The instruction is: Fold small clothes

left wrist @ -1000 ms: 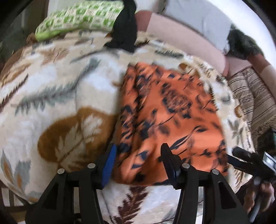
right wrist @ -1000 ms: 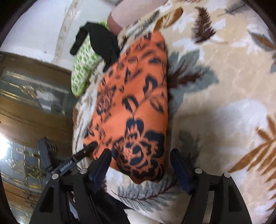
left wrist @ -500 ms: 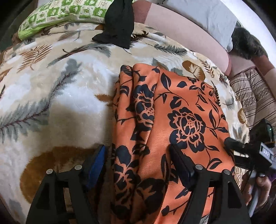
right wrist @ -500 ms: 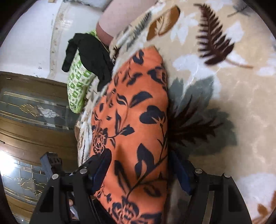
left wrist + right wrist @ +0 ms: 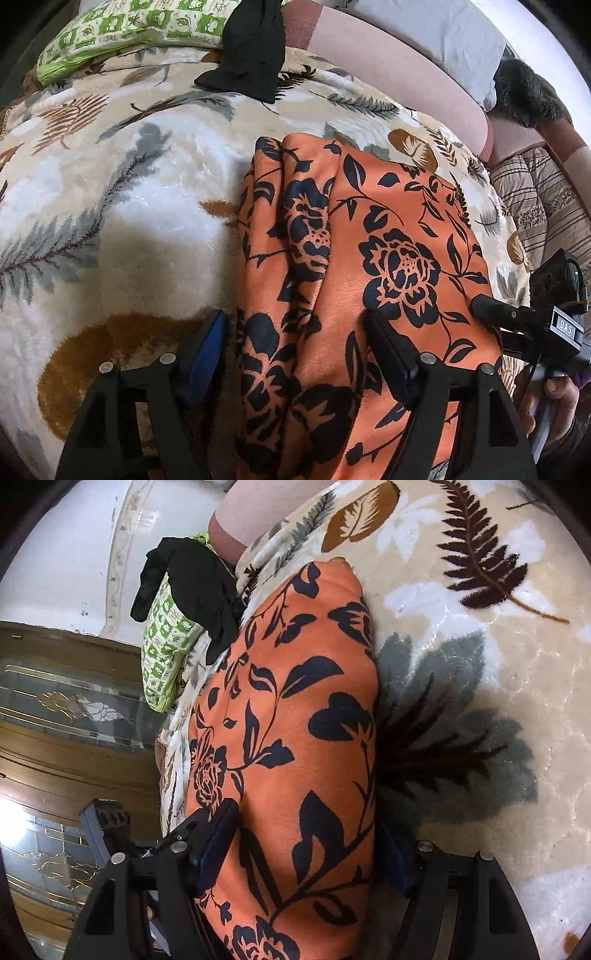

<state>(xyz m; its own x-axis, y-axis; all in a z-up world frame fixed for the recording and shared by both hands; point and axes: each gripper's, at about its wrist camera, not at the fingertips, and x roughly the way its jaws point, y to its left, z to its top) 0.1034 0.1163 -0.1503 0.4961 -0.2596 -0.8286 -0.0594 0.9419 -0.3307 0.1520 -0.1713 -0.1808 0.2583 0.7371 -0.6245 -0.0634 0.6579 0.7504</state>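
Here, the left gripper [image 5: 295, 354] stands with its jaws spread wide over the near edge of the orange floral garment [image 5: 354, 280], one finger on the fabric and the other on the blanket beside it — nothing pinched. The right gripper [image 5: 306, 849] straddles the same garment [image 5: 295, 716] at its other near corner, jaws equally wide, gripping nothing. The garment lies folded on the leaf-patterned blanket [image 5: 110, 206]. Farther off, a black cloth [image 5: 251, 48] drapes over a green patterned pillow [image 5: 122, 26] — beyond both, a pink bolster [image 5: 391, 66].
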